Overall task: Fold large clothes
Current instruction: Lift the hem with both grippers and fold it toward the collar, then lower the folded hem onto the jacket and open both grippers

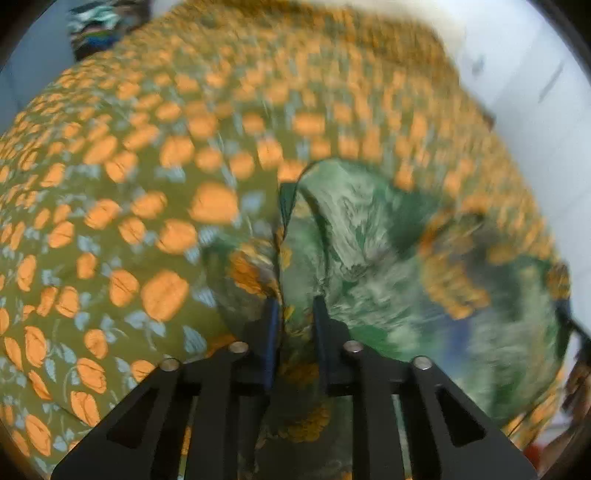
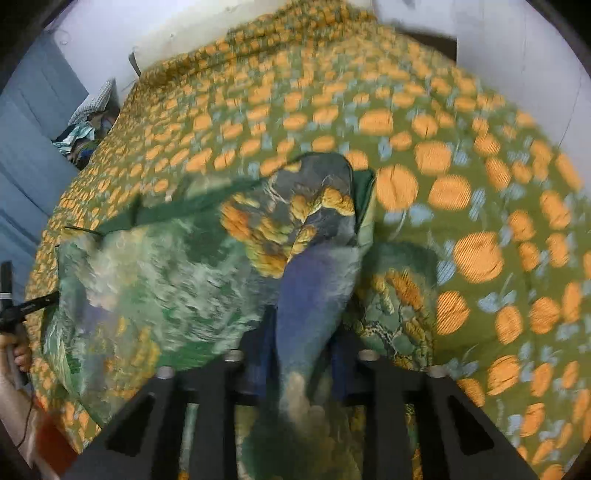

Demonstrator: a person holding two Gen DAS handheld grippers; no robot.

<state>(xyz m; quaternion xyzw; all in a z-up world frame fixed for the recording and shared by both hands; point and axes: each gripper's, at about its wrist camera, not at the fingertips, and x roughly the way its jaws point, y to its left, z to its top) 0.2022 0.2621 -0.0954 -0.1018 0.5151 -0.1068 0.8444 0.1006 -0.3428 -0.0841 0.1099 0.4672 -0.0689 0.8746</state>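
Note:
A large garment with a green, white, blue and orange print hangs in folds above a bed. My left gripper is shut on an edge of it; cloth fills the gap between the fingers. The same garment stretches across the right wrist view. My right gripper is shut on a bluish fold of it, which drapes over the fingers. The other gripper shows at the far left of that view, with a hand on it.
An olive bedspread with orange flowers covers the bed under the garment. A pile of other clothes lies at the bed's far corner. White walls stand behind.

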